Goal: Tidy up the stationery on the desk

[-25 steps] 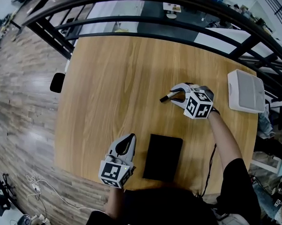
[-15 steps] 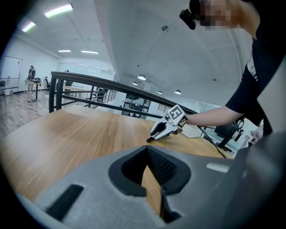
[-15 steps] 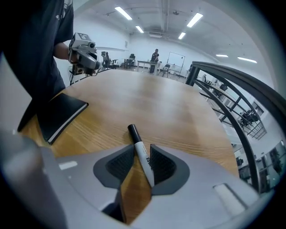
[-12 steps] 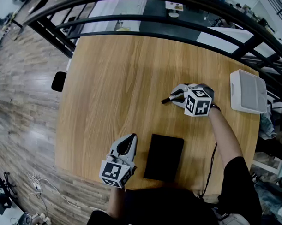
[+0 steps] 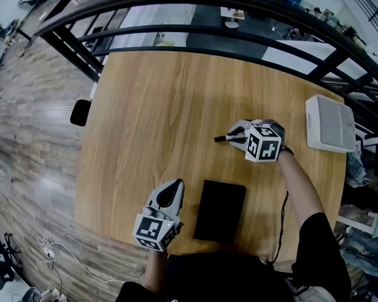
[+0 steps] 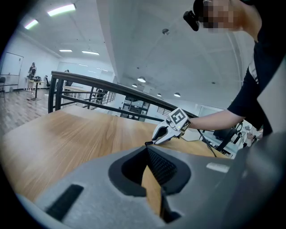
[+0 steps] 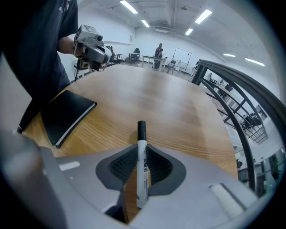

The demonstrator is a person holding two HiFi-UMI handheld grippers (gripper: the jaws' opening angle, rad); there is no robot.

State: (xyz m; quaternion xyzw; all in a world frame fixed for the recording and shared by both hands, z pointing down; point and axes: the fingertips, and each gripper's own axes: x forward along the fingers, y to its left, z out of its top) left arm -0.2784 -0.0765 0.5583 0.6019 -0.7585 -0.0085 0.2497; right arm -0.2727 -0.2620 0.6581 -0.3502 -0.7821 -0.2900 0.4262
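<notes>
Likely light, stiff and smooth, the marker [image 7: 141,134] sits clamped mid-barrel in the right tool [image 5: 238,131], toward the desk's [image 5: 147,115] three o'clock; the left tool [image 5: 170,190] is closed, empty, at seven o'clock.

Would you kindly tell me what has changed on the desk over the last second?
The right gripper, shut on the marker, drifted slightly toward the person, carrying the marker with it. The left gripper, the notebook and the white box stayed put.
</notes>
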